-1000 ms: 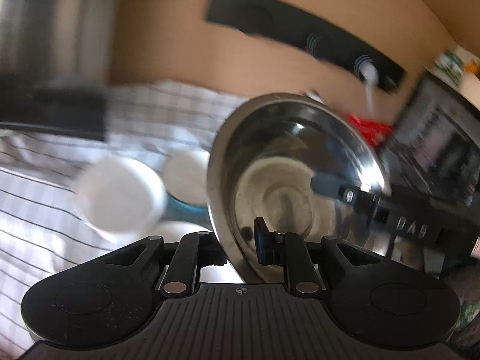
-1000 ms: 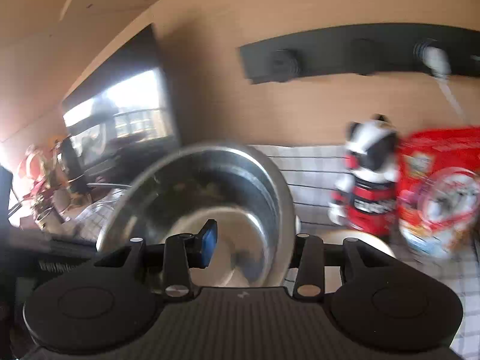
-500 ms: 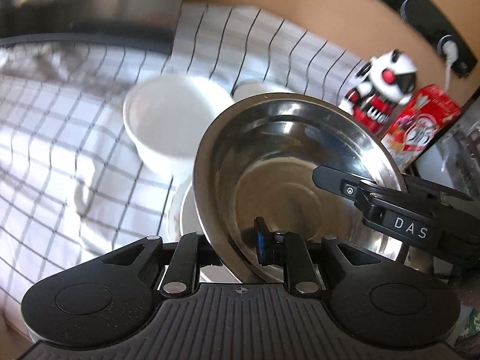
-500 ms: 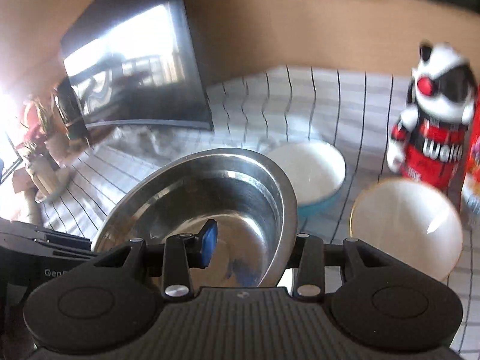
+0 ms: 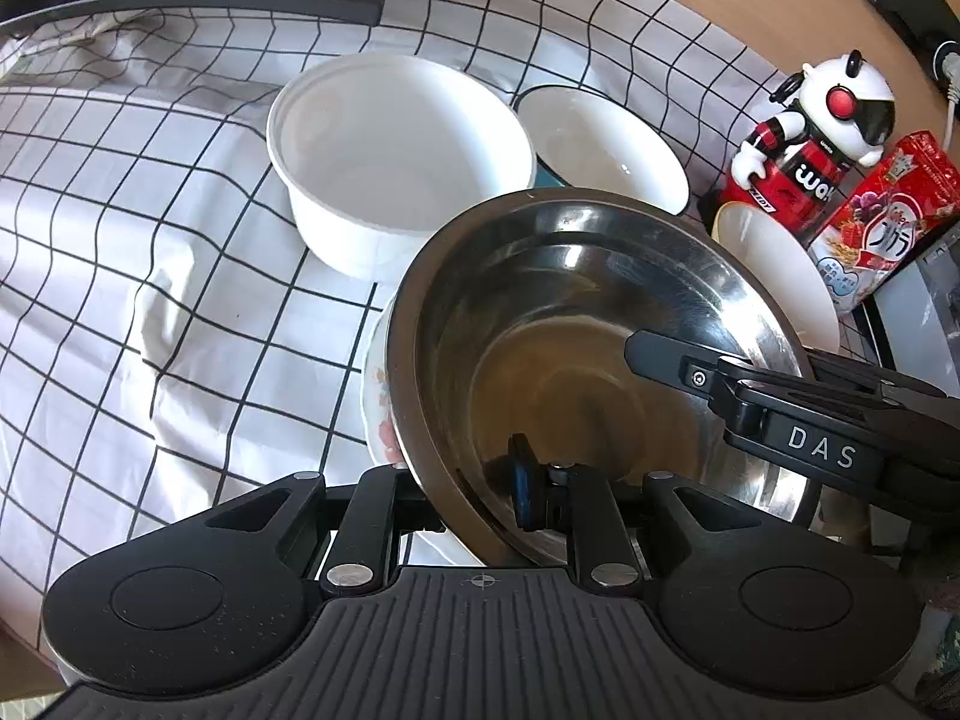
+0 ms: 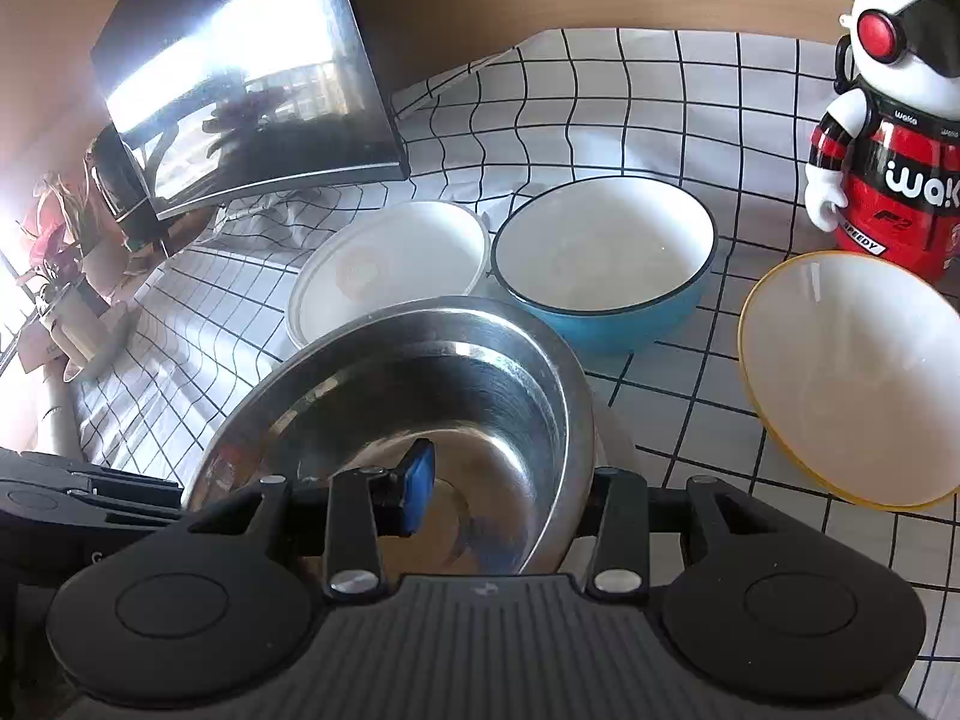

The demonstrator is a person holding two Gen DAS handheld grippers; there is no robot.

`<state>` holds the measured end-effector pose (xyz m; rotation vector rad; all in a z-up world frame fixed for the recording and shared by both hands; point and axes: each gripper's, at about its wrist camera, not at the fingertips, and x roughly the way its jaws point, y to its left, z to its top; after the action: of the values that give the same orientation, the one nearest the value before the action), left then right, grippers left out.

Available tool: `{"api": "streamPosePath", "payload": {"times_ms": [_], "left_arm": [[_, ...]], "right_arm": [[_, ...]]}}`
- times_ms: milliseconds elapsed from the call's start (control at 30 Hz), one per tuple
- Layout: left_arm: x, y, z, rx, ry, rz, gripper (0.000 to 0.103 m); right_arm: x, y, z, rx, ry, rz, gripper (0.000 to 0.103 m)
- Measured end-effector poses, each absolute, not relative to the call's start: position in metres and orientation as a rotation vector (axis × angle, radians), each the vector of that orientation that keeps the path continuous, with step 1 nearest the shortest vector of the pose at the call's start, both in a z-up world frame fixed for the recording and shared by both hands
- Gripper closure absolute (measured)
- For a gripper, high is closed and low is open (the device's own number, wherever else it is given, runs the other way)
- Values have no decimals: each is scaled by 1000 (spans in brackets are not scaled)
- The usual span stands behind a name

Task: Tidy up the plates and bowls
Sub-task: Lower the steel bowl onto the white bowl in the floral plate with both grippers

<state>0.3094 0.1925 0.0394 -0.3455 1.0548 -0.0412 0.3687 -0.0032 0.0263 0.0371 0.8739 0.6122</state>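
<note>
risk of tipping: steel bowl (image 5: 576, 360) tilted over a patterned plate (image 5: 377, 396), left claw (image 5: 474, 498) pinching the 6 o'clock rim, right claw (image 6: 504, 480) the 3 o'clock rim; uneven lowering could clip white bowl (image 5: 396, 156) at 11 o'clock.

The steel bowl (image 5: 576, 360) is hiding most of a patterned plate (image 5: 378, 402) beneath it, which is showing only as a sliver at nine o'clock. The cereal box (image 5: 888, 222) is being cut off at the frame's three o'clock edge. The toy robot (image 6: 888, 120) is running past the right border. The blue bowl's (image 5: 600, 144) outside is mostly lying concealed behind the white tub (image 5: 396, 156).
</note>
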Motion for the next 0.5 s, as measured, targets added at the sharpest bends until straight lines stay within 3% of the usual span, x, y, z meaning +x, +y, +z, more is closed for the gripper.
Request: {"api": "streamPosePath", "payload": {"times_ms": [500], "left_arm": [[312,191,34,-326,1042,-28,84]], "right_arm": [[369,-4,18,16,872,614,62]]}}
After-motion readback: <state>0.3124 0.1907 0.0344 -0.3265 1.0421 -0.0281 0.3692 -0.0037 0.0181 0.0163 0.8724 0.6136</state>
